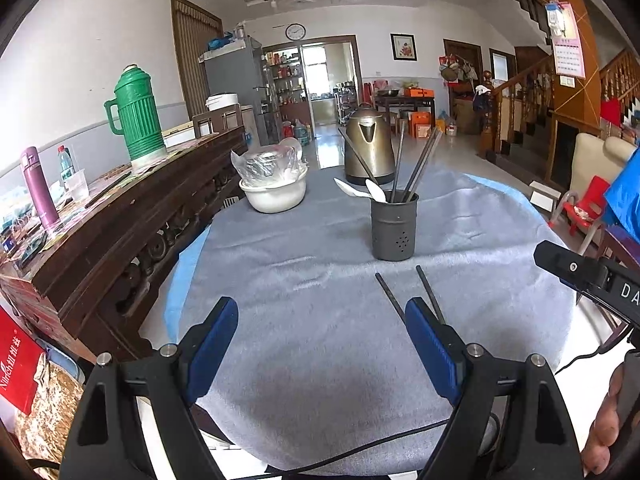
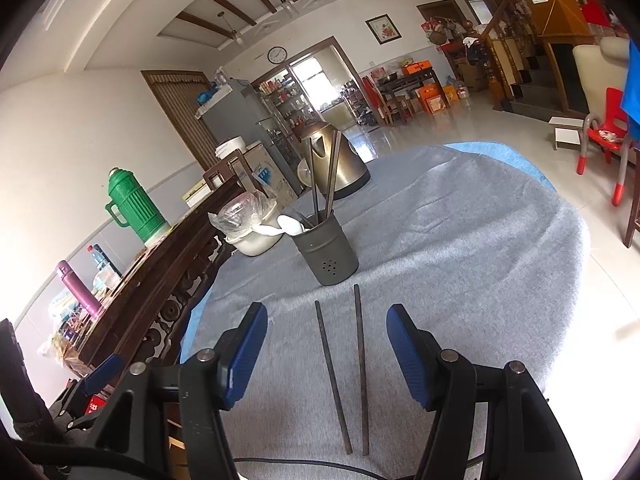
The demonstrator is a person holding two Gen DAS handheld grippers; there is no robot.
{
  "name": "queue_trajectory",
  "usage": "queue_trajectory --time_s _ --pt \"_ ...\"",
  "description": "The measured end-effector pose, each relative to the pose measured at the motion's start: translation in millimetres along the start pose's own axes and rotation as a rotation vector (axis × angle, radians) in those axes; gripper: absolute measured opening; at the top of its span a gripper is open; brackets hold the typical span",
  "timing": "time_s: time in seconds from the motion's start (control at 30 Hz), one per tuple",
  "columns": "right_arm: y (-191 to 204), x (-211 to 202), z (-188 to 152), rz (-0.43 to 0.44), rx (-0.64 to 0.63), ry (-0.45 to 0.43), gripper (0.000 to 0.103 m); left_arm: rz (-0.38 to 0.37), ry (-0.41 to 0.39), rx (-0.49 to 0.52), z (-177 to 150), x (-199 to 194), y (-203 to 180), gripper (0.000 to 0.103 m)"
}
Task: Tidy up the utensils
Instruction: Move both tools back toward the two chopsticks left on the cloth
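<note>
left wrist view. my left gripper point(image 1: 322, 344) hangs over the grey cloth point(image 1: 304, 280) with its blue pads spread wide and nothing between them. the two loose chopsticks point(image 1: 394, 294) lie on the cloth just beyond its right-hand pad, which hides their near ends. farther on stands the dark utensil holder point(image 1: 394, 226), upright, already carrying several chopsticks and white spoons point(image 1: 362, 190). behind it is a bronze kettle point(image 1: 368, 146), and to its left a white bowl point(image 1: 274, 194) with plastic wrap in it. a part of the other gripper juts in from the right edge.

right wrist view. my right gripper point(image 2: 326, 346) is released too, its pads clear of everything, with the pair of chopsticks point(image 2: 348, 372) lying between and ahead of them, tips pointing towards the holder point(image 2: 326, 254). the sticks sit near each other but apart and not quite parallel.

i judge the step in hand to be picking up this pair with the right gripper. to do it well i would lower until the pads flank both sticks near mid-length, close slowly so they gather together rather than scissor, then lift, tip them upright, and drop them into the holder's free space, clear of the spoons.
</note>
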State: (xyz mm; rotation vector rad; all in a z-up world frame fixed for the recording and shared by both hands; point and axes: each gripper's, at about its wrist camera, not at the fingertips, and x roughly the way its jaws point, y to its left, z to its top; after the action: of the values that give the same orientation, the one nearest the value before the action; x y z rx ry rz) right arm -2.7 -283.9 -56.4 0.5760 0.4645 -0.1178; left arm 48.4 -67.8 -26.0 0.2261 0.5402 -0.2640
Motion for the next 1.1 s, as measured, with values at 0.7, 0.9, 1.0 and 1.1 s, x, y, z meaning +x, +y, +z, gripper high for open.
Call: queue_trajectory --time_s 0.7,0.9,1.0,1.1 --pt "-11 48 -13 -0.019 0.030 0.122 0.066 0.021 0.106 -0.047 -13 39 16 0.086" --pt "-24 71 -21 -0.033 0.047 0.180 0.066 0.015 0.164 -0.054 -16 66 14 0.086" --pt "-33 83 -24 -0.037 0.067 0.207 0.066 0.012 0.199 -0.052 -15 83 11 0.086" --pt "-39 94 -22 -0.037 0.080 0.227 0.066 0.009 0.231 -0.051 -13 98 9 0.086"
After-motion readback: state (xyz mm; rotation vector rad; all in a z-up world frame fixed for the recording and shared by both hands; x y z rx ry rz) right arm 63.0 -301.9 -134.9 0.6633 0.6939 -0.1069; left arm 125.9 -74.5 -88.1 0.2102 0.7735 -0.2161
